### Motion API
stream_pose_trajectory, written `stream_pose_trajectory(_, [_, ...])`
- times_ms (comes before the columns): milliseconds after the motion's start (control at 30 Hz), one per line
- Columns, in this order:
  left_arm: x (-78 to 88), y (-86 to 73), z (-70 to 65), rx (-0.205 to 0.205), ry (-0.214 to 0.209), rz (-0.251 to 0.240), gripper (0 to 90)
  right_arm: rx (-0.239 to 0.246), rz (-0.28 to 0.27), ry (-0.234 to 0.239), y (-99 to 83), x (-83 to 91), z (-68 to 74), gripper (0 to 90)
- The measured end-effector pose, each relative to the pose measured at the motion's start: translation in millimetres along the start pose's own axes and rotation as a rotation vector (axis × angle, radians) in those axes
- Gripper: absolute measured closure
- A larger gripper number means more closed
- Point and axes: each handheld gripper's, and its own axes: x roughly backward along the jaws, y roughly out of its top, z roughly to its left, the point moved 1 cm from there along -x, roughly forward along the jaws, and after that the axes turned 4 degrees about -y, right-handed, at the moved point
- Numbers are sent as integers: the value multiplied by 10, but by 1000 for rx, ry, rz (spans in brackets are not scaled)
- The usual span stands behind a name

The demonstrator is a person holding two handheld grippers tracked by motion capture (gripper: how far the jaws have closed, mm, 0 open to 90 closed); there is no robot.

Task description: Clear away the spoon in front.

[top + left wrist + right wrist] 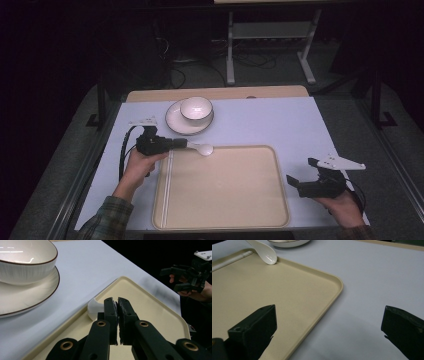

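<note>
My left gripper [176, 144] is shut on the handle of a white ceramic spoon [203, 148]. The spoon's bowl rests at the far left rim of the beige tray [225, 190]. In the left gripper view the jaws [117, 301] are pressed together, and the spoon [94, 308] curves out to their left above the tray [150, 310]. My right gripper [299, 186] is held beside the tray's right edge, open with nothing between its fingers [329, 315]. The right gripper view shows the spoon [265, 252] lying on the tray's far rim [337, 281].
A white ribbed bowl [196, 109] sits on a white saucer [175, 124] just beyond the tray, close to the left gripper [25, 262]. Thin pale sticks [169, 185] lie along the tray's left side. The table's right edge is near the right hand.
</note>
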Motion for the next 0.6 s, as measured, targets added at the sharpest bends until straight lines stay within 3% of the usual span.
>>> stream_pose_trajectory(300, [47,-119,136,22,5,33,848,3,3,0,0,-3,7,0])
stream_pose_trajectory(467, [36,-204,218,-6,91,102,806,7,4,2,-1,-7,9,0])
stream_pose_trajectory(600, [-7,-234,247,-14,122,131,789,8,4,3,-1,-7,10,0])
